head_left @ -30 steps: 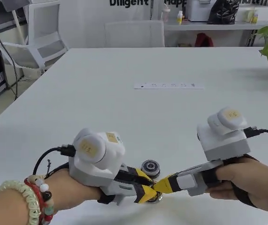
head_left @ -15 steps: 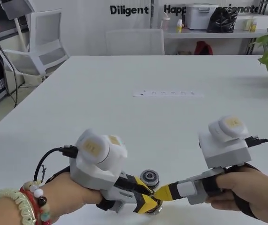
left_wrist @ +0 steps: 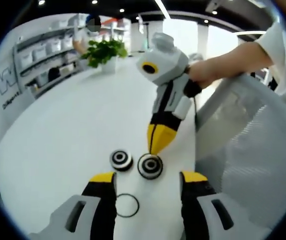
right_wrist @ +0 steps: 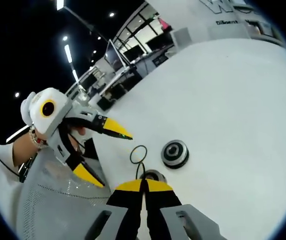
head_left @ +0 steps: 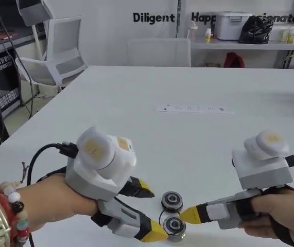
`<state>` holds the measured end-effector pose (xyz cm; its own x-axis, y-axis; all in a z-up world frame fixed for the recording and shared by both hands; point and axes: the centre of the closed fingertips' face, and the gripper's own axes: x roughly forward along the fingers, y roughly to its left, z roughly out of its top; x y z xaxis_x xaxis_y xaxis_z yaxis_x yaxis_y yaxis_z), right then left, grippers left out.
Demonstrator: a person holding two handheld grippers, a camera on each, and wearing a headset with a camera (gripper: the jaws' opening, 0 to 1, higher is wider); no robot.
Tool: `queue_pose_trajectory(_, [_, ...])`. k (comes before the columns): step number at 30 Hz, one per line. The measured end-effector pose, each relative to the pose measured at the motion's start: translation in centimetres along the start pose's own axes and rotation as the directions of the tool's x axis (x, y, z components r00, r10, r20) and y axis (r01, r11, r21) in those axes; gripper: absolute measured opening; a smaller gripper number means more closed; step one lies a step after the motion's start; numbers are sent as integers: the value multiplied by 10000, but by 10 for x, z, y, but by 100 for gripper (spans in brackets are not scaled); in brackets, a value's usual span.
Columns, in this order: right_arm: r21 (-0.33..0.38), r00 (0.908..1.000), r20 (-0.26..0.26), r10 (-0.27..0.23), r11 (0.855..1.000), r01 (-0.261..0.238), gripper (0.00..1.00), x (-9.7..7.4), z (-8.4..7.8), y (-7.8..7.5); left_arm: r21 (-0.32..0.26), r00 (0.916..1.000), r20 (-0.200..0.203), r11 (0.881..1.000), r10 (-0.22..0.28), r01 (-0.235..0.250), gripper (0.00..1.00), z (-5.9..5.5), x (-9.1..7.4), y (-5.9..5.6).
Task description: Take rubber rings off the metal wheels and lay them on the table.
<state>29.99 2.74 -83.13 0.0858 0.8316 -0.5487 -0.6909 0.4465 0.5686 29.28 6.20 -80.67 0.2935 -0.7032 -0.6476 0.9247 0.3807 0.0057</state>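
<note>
Rubber ring (left_wrist: 127, 195) loose btw spread L hand-held gripper (left_wrist: 148, 179) jaws

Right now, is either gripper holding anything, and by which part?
Nothing is held. The left gripper is open, a loose rubber ring lying on the table between its jaws. The right gripper is shut empty, its tip by a metal wheel.

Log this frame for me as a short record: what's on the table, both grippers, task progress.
surface: white table
wheels: two, close together; near wheel, far wheel
loose ring: one ring, flat on the table between the left gripper's jaws
left gripper: open, holding nothing
right gripper: shut, tip at the near wheel
progress: one ring lies off; cannot tell whether the wheels carry more
</note>
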Motion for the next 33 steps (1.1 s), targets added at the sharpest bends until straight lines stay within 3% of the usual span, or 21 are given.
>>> queue_pose_trajectory(3, [-91, 10000, 76, 47, 9999, -46, 0, -4, 3, 3, -468, 9994, 350, 9989, 47, -30, 58, 3, -15, 2])
queue_pose_trajectory(10, [-96, 9998, 210, -22, 10000, 24, 0, -11, 5, 1, -258, 9967, 610, 9983, 540, -526, 69, -1, -47, 8])
queue_pose_trajectory(13, [-30, 9997, 239, -74, 10000, 75, 0, -14, 4, 0, -910, 9932, 901, 9937, 741, -659, 75, 1, -59, 8])
queue_pose_trajectory(15, [91, 9995, 327, -51, 9999, 48, 0, -16, 5, 1, -859, 9858, 1279, 9914, 1087, -982, 77, 6, -69, 11])
queue_pose_trajectory(19, [365, 9980, 633, 61, 9993, -85, 0, -21, 10, 3, -1097, 9729, 1614, 9827, 1655, -1489, 79, 5, -88, 15])
queue_pose_trajectory(24, [560, 9944, 1021, 284, 9978, -342, 0, -28, 19, 5, -1599, 9599, 1823, 9697, 2127, -1845, 81, -9, -106, 16])
queue_pose_trajectory(33, [730, 9873, 1527, 427, 9959, -543, 0, -39, 31, 11, -2418, 9373, 1645, 9338, 3073, -2638, 87, -42, -130, 18])
